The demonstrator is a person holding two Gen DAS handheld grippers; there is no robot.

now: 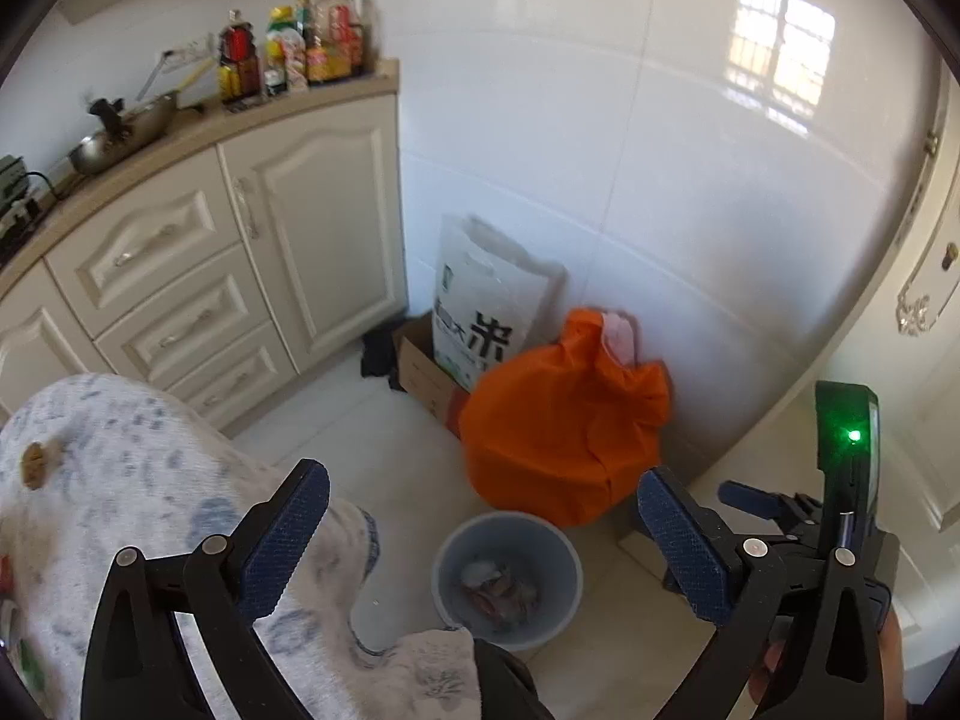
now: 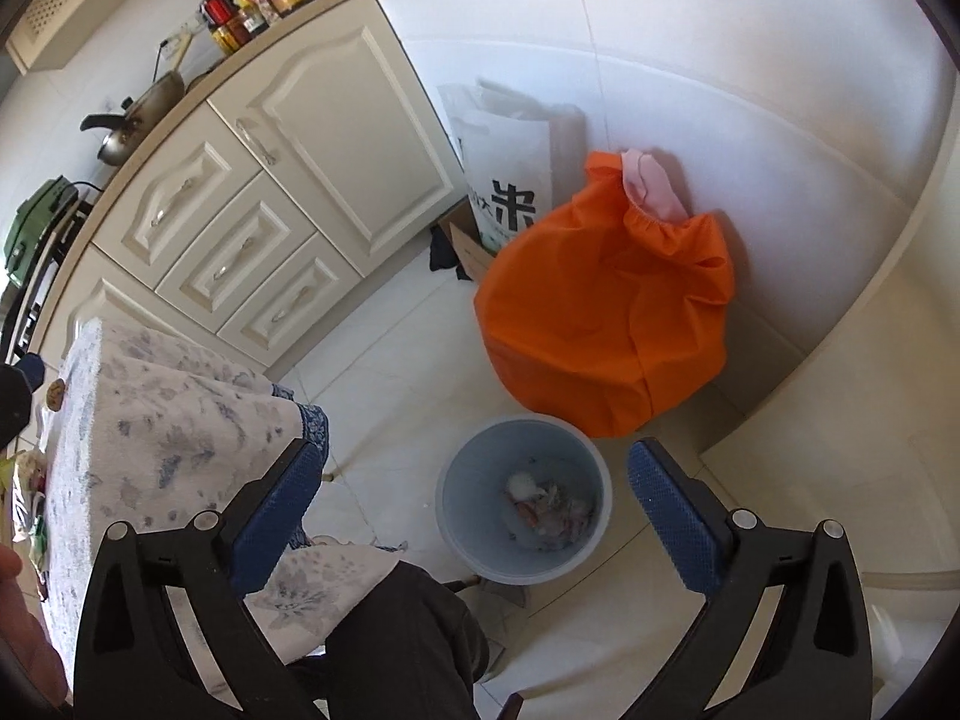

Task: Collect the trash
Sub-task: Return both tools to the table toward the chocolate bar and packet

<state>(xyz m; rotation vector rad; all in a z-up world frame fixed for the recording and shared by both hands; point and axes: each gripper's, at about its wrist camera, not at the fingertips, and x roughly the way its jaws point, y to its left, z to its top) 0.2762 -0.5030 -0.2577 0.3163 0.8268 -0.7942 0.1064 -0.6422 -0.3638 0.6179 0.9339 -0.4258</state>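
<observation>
- The left gripper (image 1: 480, 546) has its two blue-padded fingers (image 1: 287, 534) spread wide, with nothing between them.
- The right gripper (image 2: 471, 522) is likewise spread to its full width, its blue pads (image 2: 675, 525) empty.
- In the left wrist view the right gripper (image 1: 840, 516) shows at the right edge, a green light glowing on its black body.
- Both grippers point steeply down at a grey-blue waste bucket (image 2: 465, 546) standing on the pale tiled floor (image 2: 390, 372).
- The trash (image 2: 549, 504) lies in the bottom of the bucket: crumpled white pieces mixed with reddish scraps.
- A table under a blue-flowered cloth (image 2: 168, 426) stands just beside the bucket on the left, and a dark trouser leg (image 2: 396, 648) of the person reaches in below it.
- Beyond the bucket, a bulging orange bag (image 2: 606, 312) leans on the white tiled wall (image 1: 660, 150), a pink item (image 2: 651, 186) poking from its gathered mouth.
- Left of the orange bag, a white rice sack (image 2: 510, 180) stands in an open cardboard box (image 1: 426, 372).
- Cream kitchen cabinets (image 2: 312, 138) run along the left; on the counter stand sauce bottles (image 1: 300, 42) and a metal wok (image 1: 129, 126).
</observation>
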